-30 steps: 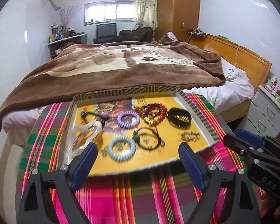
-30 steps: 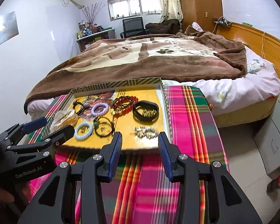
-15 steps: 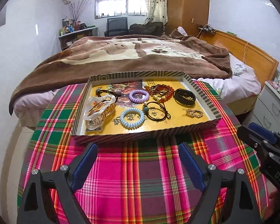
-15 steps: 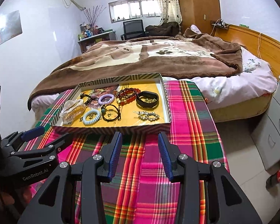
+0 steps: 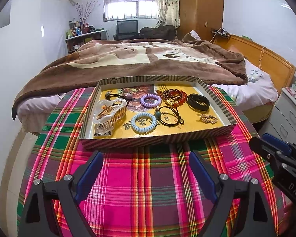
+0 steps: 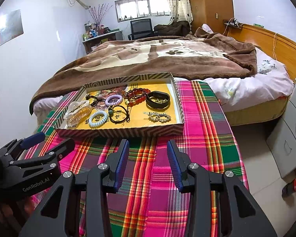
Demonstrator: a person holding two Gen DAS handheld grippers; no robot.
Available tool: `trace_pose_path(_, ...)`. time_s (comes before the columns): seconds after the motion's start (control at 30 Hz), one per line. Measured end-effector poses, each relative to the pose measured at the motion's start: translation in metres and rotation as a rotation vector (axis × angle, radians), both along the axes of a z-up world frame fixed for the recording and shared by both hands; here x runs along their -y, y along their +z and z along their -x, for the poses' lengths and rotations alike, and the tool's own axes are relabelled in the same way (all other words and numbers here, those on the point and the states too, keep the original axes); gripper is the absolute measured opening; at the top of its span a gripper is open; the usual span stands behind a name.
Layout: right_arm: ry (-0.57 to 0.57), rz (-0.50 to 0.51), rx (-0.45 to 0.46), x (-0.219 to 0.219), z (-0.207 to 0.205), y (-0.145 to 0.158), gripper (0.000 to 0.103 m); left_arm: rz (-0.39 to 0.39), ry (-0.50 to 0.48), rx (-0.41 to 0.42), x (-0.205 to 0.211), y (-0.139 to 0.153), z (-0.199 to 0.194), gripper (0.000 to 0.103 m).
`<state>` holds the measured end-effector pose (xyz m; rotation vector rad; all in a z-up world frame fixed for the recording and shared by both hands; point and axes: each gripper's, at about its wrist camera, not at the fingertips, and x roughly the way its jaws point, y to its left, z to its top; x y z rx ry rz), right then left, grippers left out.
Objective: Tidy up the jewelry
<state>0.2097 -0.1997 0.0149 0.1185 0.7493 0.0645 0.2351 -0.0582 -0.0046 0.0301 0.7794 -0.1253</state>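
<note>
A striped cardboard tray (image 5: 157, 138) with a yellow floor sits on the plaid tablecloth; it also shows in the right wrist view (image 6: 120, 131). In it lie a clear hair claw (image 5: 109, 114), a light blue coil tie (image 5: 144, 122), a purple coil tie (image 5: 151, 99), a black cord tie (image 5: 170, 116), red bead bracelets (image 5: 173, 96), a black band (image 5: 199, 102) and a rhinestone clip (image 5: 208, 118). My left gripper (image 5: 146, 169) is open and empty, short of the tray's near wall. My right gripper (image 6: 147, 158) is open and empty, also short of the tray.
The plaid tablecloth (image 5: 148, 197) covers the table in front of the tray. A bed with a brown blanket (image 5: 138, 61) stands right behind the table. A grey drawer unit (image 6: 286, 138) stands at the right.
Both grippers have drawn back from the tray toward the table's near side. The tray now lies farther ahead, with more tablecloth showing. Both stayed open and empty.
</note>
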Motion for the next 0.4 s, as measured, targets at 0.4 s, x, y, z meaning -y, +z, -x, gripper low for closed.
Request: trace_pose_path(0.4, 0.002, -0.002, -0.008, 0.0007, 0.0000, -0.0037, 0.041, 0.002, -0.005, -0.016, 0.0010, -0.0035, -0.0001, 0.088)
